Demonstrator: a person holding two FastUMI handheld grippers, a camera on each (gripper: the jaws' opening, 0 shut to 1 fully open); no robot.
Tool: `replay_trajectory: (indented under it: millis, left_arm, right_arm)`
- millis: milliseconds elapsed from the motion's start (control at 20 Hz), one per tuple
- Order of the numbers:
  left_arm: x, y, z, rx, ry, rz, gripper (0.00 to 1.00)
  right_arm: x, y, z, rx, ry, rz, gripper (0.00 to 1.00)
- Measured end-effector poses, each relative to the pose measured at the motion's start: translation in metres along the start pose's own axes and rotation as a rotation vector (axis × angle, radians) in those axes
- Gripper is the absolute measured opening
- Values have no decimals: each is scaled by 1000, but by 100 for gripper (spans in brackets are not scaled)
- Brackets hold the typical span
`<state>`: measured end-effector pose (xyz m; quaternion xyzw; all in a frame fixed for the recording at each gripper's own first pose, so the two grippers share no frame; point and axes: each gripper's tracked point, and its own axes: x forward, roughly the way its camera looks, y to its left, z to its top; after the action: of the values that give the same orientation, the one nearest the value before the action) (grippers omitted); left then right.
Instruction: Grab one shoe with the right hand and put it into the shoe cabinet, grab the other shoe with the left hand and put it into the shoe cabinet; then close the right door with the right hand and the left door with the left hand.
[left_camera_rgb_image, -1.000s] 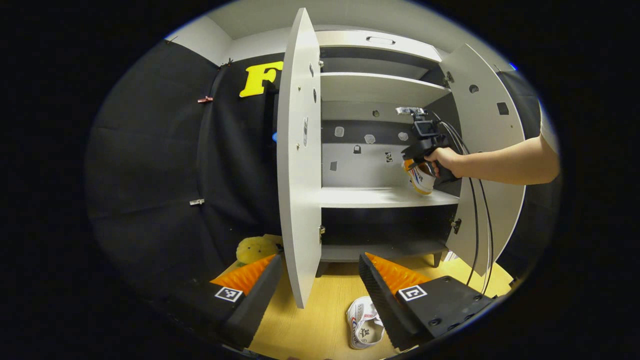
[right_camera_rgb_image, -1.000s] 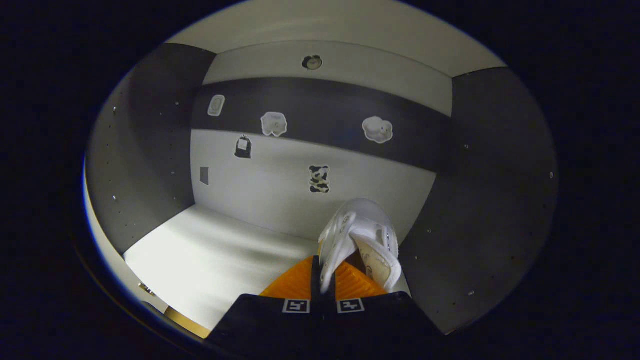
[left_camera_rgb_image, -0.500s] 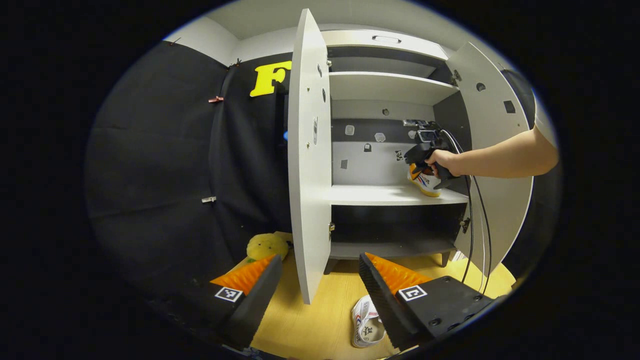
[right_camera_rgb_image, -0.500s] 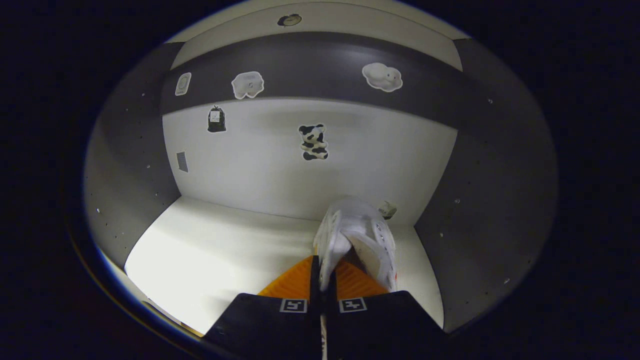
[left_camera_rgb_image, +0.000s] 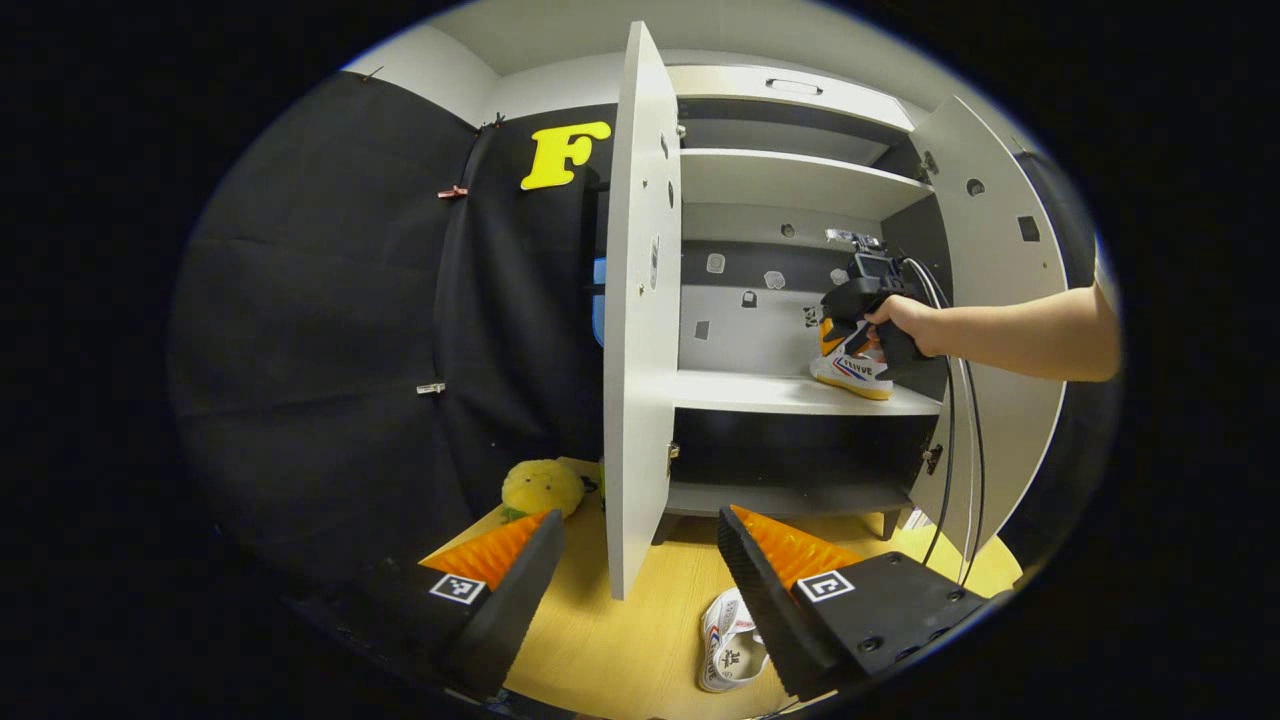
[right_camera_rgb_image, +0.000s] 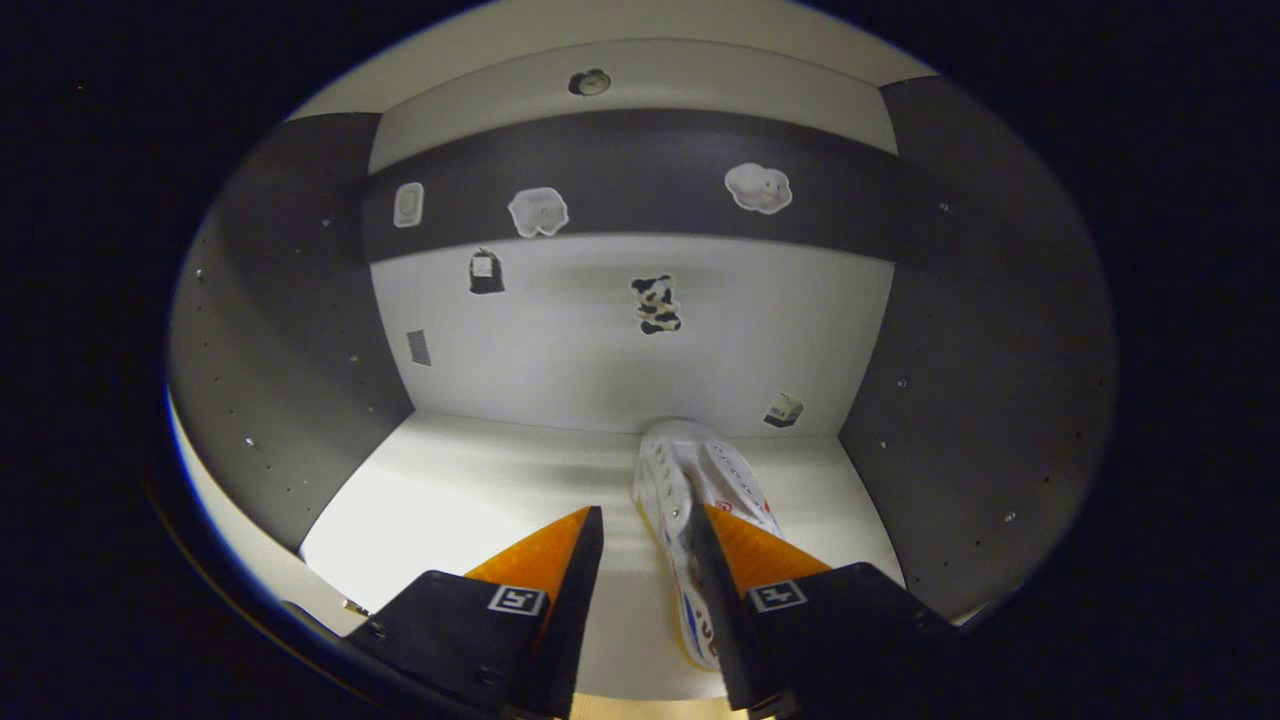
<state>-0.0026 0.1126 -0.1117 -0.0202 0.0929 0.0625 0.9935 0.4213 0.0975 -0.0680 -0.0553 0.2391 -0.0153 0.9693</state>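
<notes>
The white shoe cabinet (left_camera_rgb_image: 800, 180) stands with both doors open. One white shoe (left_camera_rgb_image: 852, 372) with an orange sole lies on the right end of the middle shelf (left_camera_rgb_image: 750, 392). A hand holds my right gripper (left_camera_rgb_image: 868, 300) just above that shoe. In the right gripper view the shoe (right_camera_rgb_image: 700, 470) rests flat on the shelf (right_camera_rgb_image: 480, 500), toe toward the back wall. My right gripper (right_camera_rgb_image: 643, 520) is open, its right finger against the shoe's side. The other white shoe (left_camera_rgb_image: 728, 652) lies on the wooden floor, beside my open left gripper (left_camera_rgb_image: 635, 560).
The left door (left_camera_rgb_image: 638, 320) juts out edge-on toward me. The right door (left_camera_rgb_image: 990, 260) swings wide behind the arm. Cables (left_camera_rgb_image: 950, 480) hang from the right gripper down past the lower shelves. A yellow plush toy (left_camera_rgb_image: 543, 487) sits on the floor left of the cabinet.
My right gripper has opened and let go of the shoe, which has dropped from a tilted hold to lie flat on the middle shelf. The left gripper has hardly moved.
</notes>
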Motion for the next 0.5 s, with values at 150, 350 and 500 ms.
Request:
replay_trajectory:
  millis: [150, 350, 500]
  left_arm:
    - [1, 3, -3, 2, 1, -19, 97]
    - [2, 6, -7, 17, 1, -56, 97]
    - [5, 9, -17, 24, 14, -84, 97]
  right_arm:
    - [-39, 8, 6, 37, -74, 26, 88]
    - [-92, 7, 2, 54, -155, 35, 99]
    - [-132, 6, -7, 41, -239, 31, 99]
